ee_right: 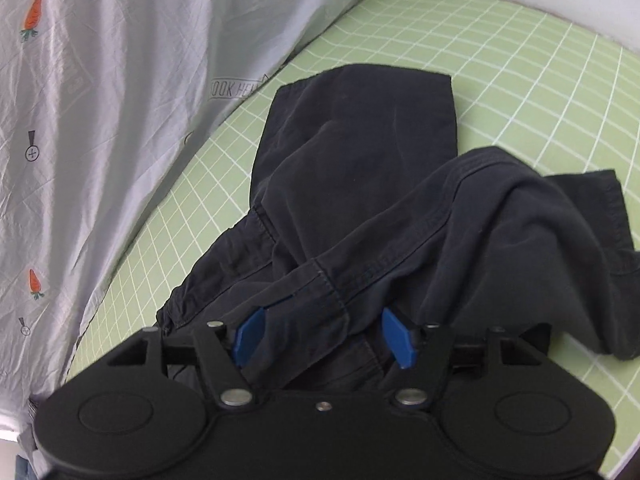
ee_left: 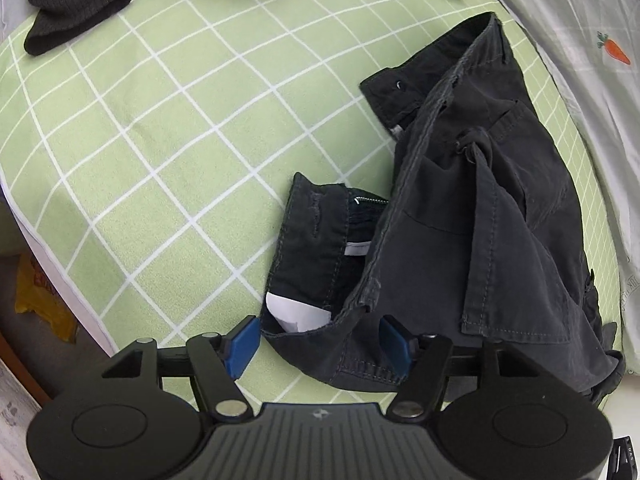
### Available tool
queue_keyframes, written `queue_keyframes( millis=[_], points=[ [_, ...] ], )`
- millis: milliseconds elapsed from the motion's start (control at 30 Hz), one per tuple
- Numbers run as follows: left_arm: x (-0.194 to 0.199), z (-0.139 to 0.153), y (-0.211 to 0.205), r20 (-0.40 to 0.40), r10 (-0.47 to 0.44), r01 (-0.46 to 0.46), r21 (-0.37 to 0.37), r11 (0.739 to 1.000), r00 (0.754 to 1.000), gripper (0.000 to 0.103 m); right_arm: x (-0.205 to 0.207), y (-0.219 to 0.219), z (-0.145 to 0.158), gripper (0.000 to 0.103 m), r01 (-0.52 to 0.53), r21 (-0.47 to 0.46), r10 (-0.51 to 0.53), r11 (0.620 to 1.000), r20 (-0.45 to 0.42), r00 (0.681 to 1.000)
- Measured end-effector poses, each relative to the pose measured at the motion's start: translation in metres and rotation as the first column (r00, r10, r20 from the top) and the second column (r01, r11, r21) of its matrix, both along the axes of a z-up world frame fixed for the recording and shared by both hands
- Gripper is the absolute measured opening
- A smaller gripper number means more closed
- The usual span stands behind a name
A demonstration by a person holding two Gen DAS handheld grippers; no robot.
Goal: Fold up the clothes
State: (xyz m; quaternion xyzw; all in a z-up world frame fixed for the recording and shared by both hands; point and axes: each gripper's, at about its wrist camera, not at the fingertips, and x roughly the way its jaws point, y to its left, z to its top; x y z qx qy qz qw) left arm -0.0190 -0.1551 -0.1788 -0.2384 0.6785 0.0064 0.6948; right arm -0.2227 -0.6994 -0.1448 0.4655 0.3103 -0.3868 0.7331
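The dark trousers [ee_left: 472, 216] sprawl from lower centre to upper right, waistband edge between the spread fingers of the left gripper [ee_left: 320, 340], while the right gripper [ee_right: 326, 334], fingers also apart, straddles a bunched leg seam.

A: What do the grippers look like?
B: The left gripper [ee_left: 320, 344] is black with blue fingertip pads [ee_left: 242, 346], silver pivot screws and ribbed housing. The right gripper [ee_right: 324, 338] matches, with a smooth housing.
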Motion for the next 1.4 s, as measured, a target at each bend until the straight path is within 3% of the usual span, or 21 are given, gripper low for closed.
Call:
queue_keyframes(
  millis=[100,167,267,367,400,467,500,600,733,867,967,1067,1133,1200,1233,1400],
  points=[
    [0.015,-0.011,0.000,-0.062,0.011,-0.012,-0.015,1.000,0.998,0.072,0.030,-0.003,-0.011,0.071,0.050,0.105,-0.049,0.993,-0.005,0.999],
    [0.023,-0.016,-0.002,-0.099,0.009,-0.012,-0.025,1.000,0.995,0.080,0.047,-0.006,-0.015,0.075,0.086,0.156,-0.083,0.984,-0.022,0.996],
    [0.033,-0.022,-0.009,-0.138,-0.032,0.028,-0.026,0.999,0.990,0.083,0.066,-0.006,-0.024,0.081,0.137,0.202,-0.124,0.970,-0.074,0.989],
    [0.039,-0.026,-0.012,-0.160,-0.034,0.030,-0.026,0.999,0.986,0.082,0.076,-0.001,-0.030,0.078,0.165,0.186,-0.144,0.969,-0.124,0.982],
    [0.039,-0.027,-0.011,-0.164,-0.020,0.016,-0.027,1.000,0.986,0.082,0.076,0.002,-0.030,0.070,0.171,0.172,-0.150,0.970,-0.132,0.980],
    [0.039,-0.027,-0.008,-0.171,0.019,-0.022,-0.015,1.000,0.985,0.072,0.070,0.011,-0.029,0.060,0.176,0.149,-0.161,0.973,-0.107,0.981],
    [0.037,-0.025,-0.006,-0.167,0.048,-0.049,-0.002,0.999,0.985,0.066,0.065,0.015,-0.029,0.048,0.167,0.145,-0.155,0.975,-0.091,0.984],
    [0.033,-0.013,-0.001,-0.062,0.049,-0.049,0.012,0.999,0.997,0.030,0.047,0.029,-0.026,0.023,0.147,0.137,-0.141,0.980,-0.051,0.989],
    [0.037,0.008,-0.006,0.099,0.009,-0.016,0.069,0.997,0.995,0.021,0.022,0.052,-0.013,0.016,0.092,0.101,-0.089,0.991,-0.028,0.996],
    [0.057,0.034,0.002,0.214,0.038,-0.056,0.078,0.995,0.976,0.010,-0.003,0.081,0.001,0.013,0.013,0.099,-0.009,0.995,-0.039,0.999],
    [0.064,0.044,0.017,0.246,0.076,-0.097,0.074,0.993,0.966,0.009,-0.019,0.103,-0.001,0.013,-0.039,0.164,0.049,0.986,-0.055,0.997],
    [0.065,0.043,0.024,0.248,0.056,-0.094,0.142,0.985,0.967,0.010,-0.030,0.119,-0.006,0.019,-0.066,0.215,0.076,0.974,-0.037,0.996],
    [0.061,0.039,0.026,0.240,0.051,-0.093,0.169,0.981,0.969,0.010,-0.034,0.118,0.005,0.036,-0.076,0.155,0.084,0.985,-0.044,0.995],
    [0.058,0.036,0.027,0.244,0.043,-0.091,0.186,0.978,0.969,0.010,-0.038,0.116,0.017,0.041,-0.085,0.093,0.090,0.992,-0.053,0.995],
    [0.057,0.035,0.027,0.247,0.042,-0.091,0.191,0.977,0.968,0.010,-0.042,0.114,0.027,0.048,-0.073,0.041,0.075,0.997,-0.062,0.995],
    [0.054,0.034,0.026,0.259,0.044,-0.099,0.206,0.973,0.965,0.010,-0.073,0.088,0.063,0.056,0.019,-0.170,-0.033,0.985,-0.084,0.996]
  ],
)
